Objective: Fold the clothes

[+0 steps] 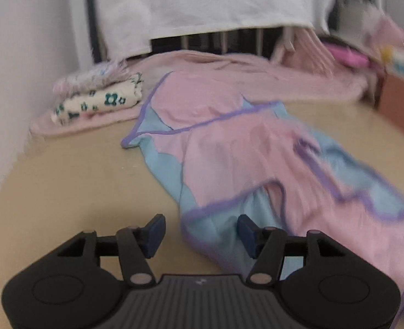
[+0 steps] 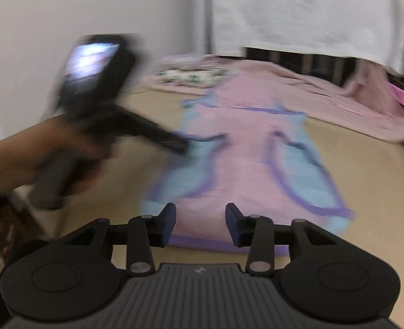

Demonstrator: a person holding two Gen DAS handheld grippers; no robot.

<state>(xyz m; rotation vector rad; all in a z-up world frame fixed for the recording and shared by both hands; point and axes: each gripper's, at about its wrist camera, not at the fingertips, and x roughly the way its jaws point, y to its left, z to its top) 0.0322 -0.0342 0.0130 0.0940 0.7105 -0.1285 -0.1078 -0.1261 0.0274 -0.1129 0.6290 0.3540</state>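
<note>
A pink and light-blue garment with purple trim (image 1: 229,148) (image 2: 243,164) lies spread, a little rumpled, on the beige table (image 1: 78,181). My left gripper (image 1: 200,223) is open just above the table, and the garment's near left corner shows between its blue pads without being touched. The right wrist view shows that same gripper as a blurred shape (image 2: 174,141) held in a hand (image 2: 37,161), its tip at the garment's left edge. My right gripper (image 2: 201,213) is open over the near purple hem, with nothing pinched.
A stack of folded clothes (image 1: 100,96) sits at the back left on a pink blanket (image 1: 256,74) by the white wall. A white cloth (image 1: 202,5) hangs behind. A brown box (image 1: 399,104) stands at the right edge.
</note>
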